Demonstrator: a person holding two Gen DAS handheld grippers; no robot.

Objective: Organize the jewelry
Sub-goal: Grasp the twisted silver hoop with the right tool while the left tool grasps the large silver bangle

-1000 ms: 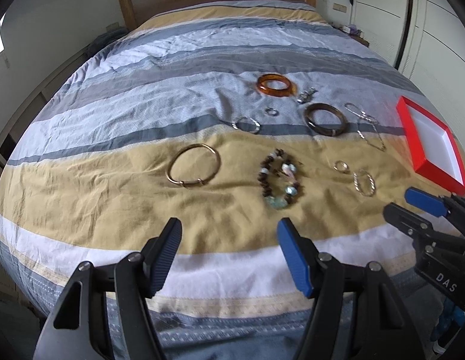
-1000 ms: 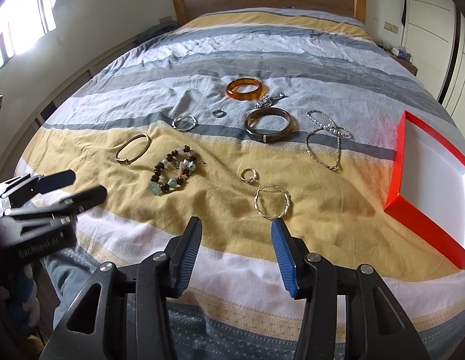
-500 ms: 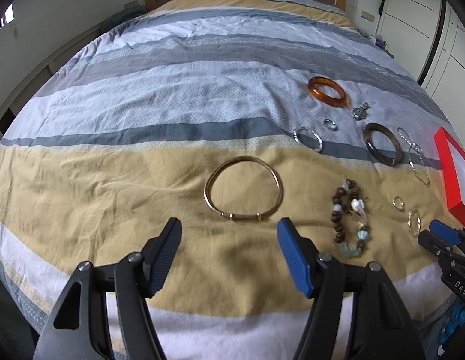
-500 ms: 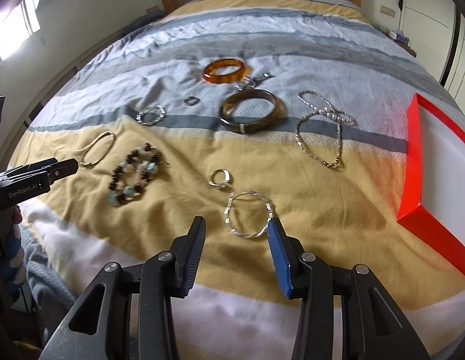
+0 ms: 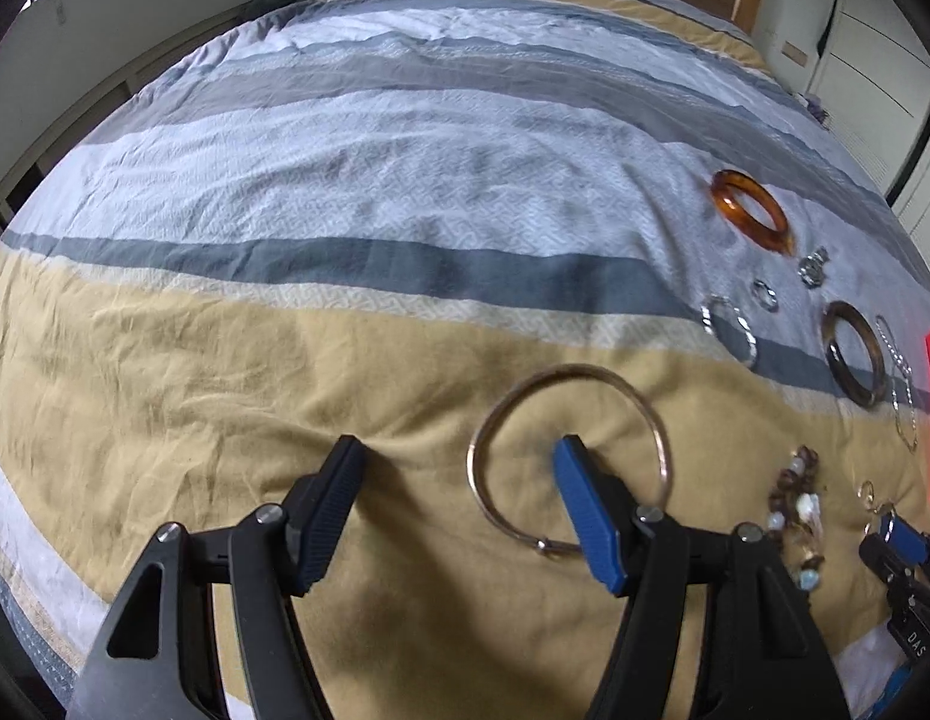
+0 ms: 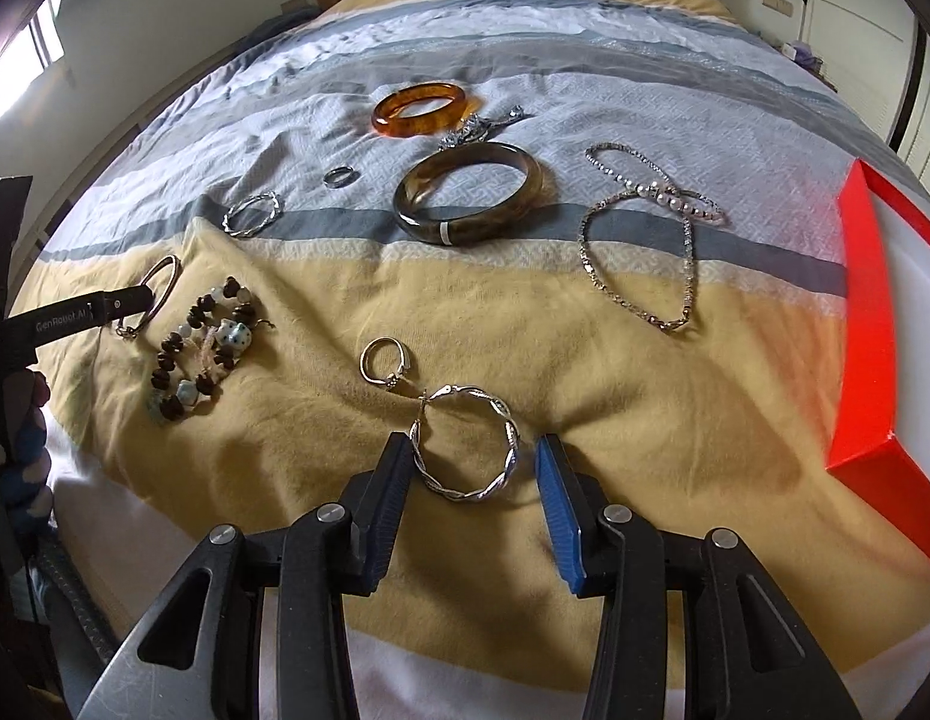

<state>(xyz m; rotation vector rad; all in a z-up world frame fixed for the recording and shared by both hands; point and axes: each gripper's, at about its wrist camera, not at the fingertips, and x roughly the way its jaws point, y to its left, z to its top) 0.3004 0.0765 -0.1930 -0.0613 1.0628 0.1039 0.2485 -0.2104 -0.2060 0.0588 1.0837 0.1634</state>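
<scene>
Twisted silver hoop flat on the yellow stripe of the bedspread, lying between the parted right tongs, unclamped. Thin gold bangle flat too, with one blue fingertip of the gaping left tongs inside its ring. Red tray off to the right.

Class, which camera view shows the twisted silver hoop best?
The right wrist view: the twisted silver hoop lies whole and sharp between the open right tongs. The left wrist view shows only a small, partly hidden sliver at its right edge.
</scene>
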